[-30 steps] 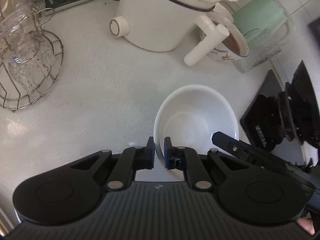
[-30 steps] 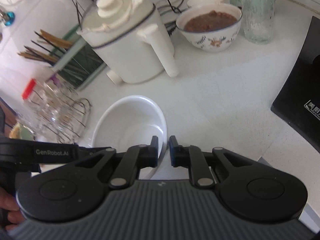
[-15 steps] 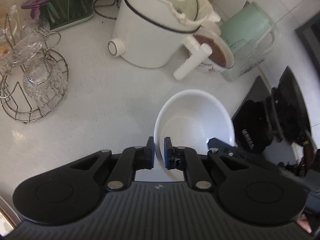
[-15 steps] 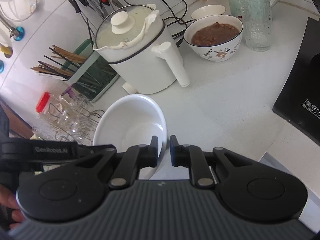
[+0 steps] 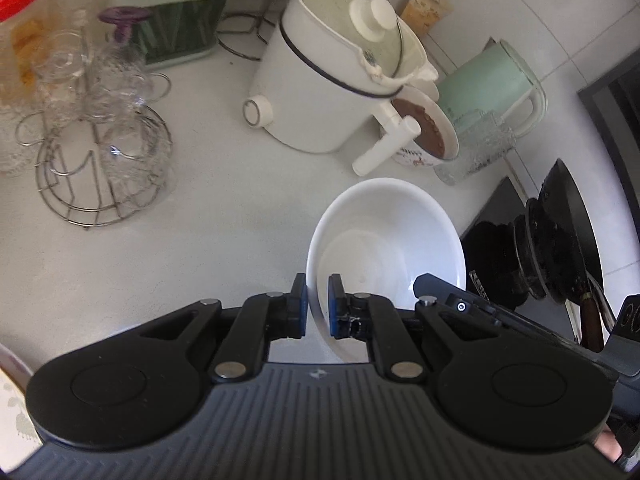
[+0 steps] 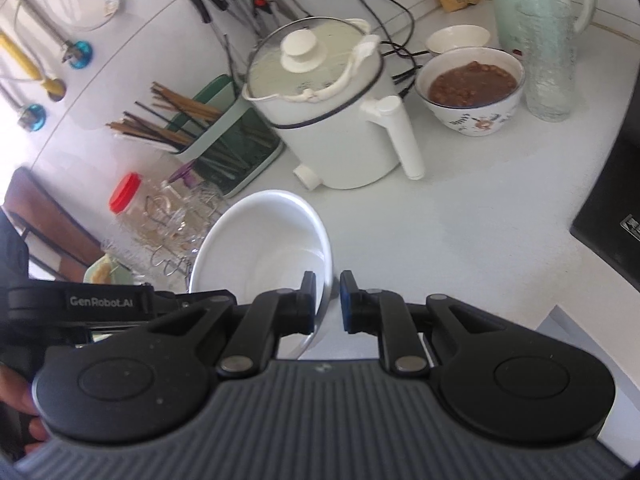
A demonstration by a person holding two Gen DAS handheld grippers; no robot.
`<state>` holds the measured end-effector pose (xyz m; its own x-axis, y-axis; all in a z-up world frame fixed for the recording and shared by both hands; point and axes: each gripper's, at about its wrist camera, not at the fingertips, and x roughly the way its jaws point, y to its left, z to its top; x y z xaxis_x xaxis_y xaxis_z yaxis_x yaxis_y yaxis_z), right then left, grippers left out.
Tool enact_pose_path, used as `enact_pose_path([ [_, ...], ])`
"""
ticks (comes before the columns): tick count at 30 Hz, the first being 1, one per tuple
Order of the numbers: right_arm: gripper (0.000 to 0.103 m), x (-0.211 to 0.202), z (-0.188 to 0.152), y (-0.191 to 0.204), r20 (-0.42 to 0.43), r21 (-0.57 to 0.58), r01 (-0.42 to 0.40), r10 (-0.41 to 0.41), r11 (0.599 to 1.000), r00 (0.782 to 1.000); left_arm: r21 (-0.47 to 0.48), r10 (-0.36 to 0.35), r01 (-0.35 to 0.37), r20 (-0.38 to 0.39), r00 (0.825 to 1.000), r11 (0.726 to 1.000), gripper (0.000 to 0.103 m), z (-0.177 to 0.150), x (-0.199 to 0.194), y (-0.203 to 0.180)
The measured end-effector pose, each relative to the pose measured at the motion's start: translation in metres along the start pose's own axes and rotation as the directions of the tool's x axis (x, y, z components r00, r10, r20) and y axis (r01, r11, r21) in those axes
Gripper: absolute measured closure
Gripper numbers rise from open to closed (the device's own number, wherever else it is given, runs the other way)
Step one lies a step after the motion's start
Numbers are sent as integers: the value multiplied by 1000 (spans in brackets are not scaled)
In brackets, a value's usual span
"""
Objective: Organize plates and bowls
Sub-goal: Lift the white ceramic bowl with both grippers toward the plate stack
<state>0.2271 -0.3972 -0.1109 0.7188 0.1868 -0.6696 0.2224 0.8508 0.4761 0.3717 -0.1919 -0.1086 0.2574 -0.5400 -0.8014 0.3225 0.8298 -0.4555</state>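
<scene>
An empty white bowl [image 5: 392,236] hangs above the white counter, held from two sides. My left gripper [image 5: 318,306] is shut on the bowl's left rim, one pad inside and one outside. The bowl also shows in the right wrist view [image 6: 264,248], where my right gripper [image 6: 327,300] is shut on its right rim. The right gripper's arm shows in the left wrist view at the bowl's right edge. A patterned bowl of brown food [image 6: 472,92] stands at the back with a small white bowl [image 6: 458,38] behind it.
A white electric pot [image 6: 332,120] with a side handle stands behind the held bowl. A wire rack of glasses [image 5: 100,152], a chopstick holder [image 6: 216,140], a mint jug [image 5: 492,88], a glass tumbler [image 6: 548,64] and a black stove [image 5: 560,240] ring the counter.
Both grippers have lifted the bowl up and away from the counter. The pot and rack now look smaller and more of the back wall shows.
</scene>
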Motion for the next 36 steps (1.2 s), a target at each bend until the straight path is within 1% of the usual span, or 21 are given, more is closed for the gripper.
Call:
enact_pose_path([
  [3,88,1,0,8,-10,-21,-25,24,999,1000,-32,17,-16,49,999,999,92,-3,-12,6],
  [7,88,4,-1,23,-18,-51,-52,51,997,999,-87,32,-25,86,996,996,92,-11,-28,20],
  [12,88,10,-2,40,-62,-113,-82,75,990,995,-156,52,-35,106,993,987,92,-25,-42,36],
  [16,88,14,-4,52,-99,-161,-111,96,981,990,-242,56,-24,126,990,970,92,-38,-50,52],
  [19,88,19,-8,61,-118,-183,-126,105,975,987,-264,78,-41,133,988,964,92,-45,-56,59],
  [26,88,36,-15,78,-191,-236,-161,117,958,975,-309,127,-80,135,983,948,92,-59,-66,76],
  [32,88,52,-24,89,-252,-270,-201,132,942,959,-381,171,-124,92,981,916,92,-74,-67,93],
  [36,88,62,-32,94,-286,-278,-219,137,935,948,-398,196,-153,70,978,905,92,-84,-65,101],
])
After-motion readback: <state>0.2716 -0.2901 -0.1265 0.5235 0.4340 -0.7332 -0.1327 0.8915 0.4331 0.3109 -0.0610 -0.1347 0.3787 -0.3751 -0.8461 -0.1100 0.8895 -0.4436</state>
